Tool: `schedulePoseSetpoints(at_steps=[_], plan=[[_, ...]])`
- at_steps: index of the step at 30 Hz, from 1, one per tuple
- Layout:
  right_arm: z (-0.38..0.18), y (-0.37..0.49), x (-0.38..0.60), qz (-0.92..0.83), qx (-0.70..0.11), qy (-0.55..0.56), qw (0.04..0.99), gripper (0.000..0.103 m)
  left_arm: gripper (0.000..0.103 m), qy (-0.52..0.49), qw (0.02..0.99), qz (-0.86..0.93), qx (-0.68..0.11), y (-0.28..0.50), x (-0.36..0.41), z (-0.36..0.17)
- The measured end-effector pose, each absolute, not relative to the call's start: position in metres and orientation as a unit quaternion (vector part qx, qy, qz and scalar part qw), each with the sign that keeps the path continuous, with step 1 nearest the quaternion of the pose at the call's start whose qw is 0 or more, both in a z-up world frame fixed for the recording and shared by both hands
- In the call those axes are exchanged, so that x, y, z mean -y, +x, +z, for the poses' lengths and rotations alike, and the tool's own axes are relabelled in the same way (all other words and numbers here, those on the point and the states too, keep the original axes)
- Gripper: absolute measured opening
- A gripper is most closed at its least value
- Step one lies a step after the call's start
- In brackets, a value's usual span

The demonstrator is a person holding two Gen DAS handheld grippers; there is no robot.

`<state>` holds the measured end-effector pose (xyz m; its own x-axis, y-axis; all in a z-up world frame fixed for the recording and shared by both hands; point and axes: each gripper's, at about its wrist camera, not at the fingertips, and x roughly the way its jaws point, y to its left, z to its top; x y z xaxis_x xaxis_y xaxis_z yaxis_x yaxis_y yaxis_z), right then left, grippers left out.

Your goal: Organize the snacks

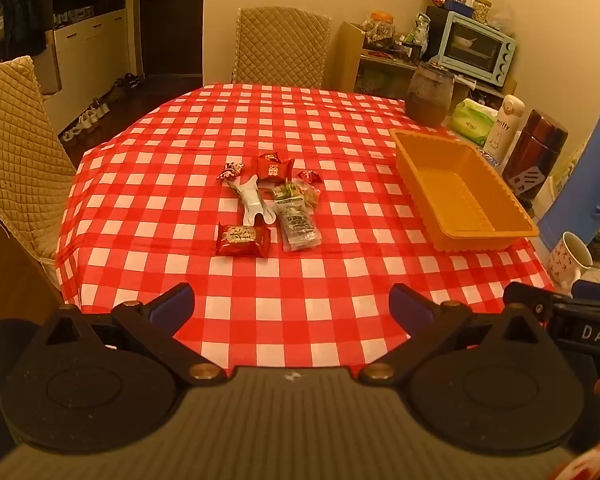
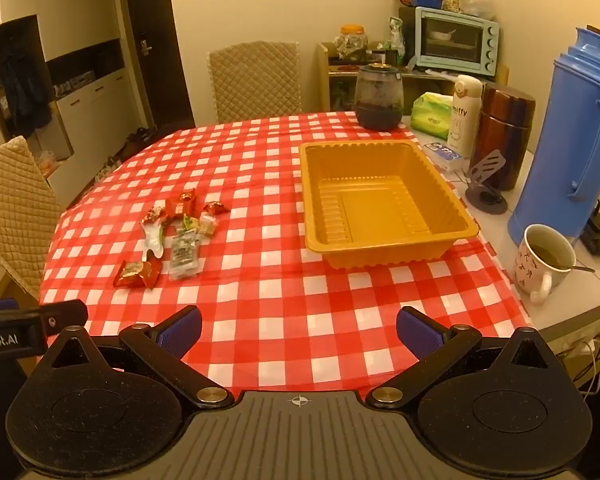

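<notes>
Several wrapped snacks lie in a loose pile on the red checked tablecloth: a red packet nearest me, a clear green-printed packet, a white packet and small red candies. The pile also shows in the right wrist view. An empty orange tray stands to their right and shows in the right wrist view. My left gripper is open and empty, near the table's front edge. My right gripper is open and empty, also at the front edge.
At the table's right side stand a dark glass jar, a tissue pack, a white bottle, a brown flask, a blue thermos and a mug with a spoon. Quilted chairs stand at the far and left sides.
</notes>
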<state>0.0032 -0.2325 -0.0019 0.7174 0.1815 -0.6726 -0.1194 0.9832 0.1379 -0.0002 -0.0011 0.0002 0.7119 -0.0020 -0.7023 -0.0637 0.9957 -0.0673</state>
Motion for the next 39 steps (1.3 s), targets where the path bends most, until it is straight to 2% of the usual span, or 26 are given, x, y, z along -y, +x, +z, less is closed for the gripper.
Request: schedulePoseSetpoints(at_steps=[39], plan=[[-0.0006, 0.0037, 0.2324, 0.078, -0.365, 0.041, 0.927, 0.103, 0.102, -0.055, 0.929, 0.01, -0.367, -0.0022, 0.0007, 0.0032]])
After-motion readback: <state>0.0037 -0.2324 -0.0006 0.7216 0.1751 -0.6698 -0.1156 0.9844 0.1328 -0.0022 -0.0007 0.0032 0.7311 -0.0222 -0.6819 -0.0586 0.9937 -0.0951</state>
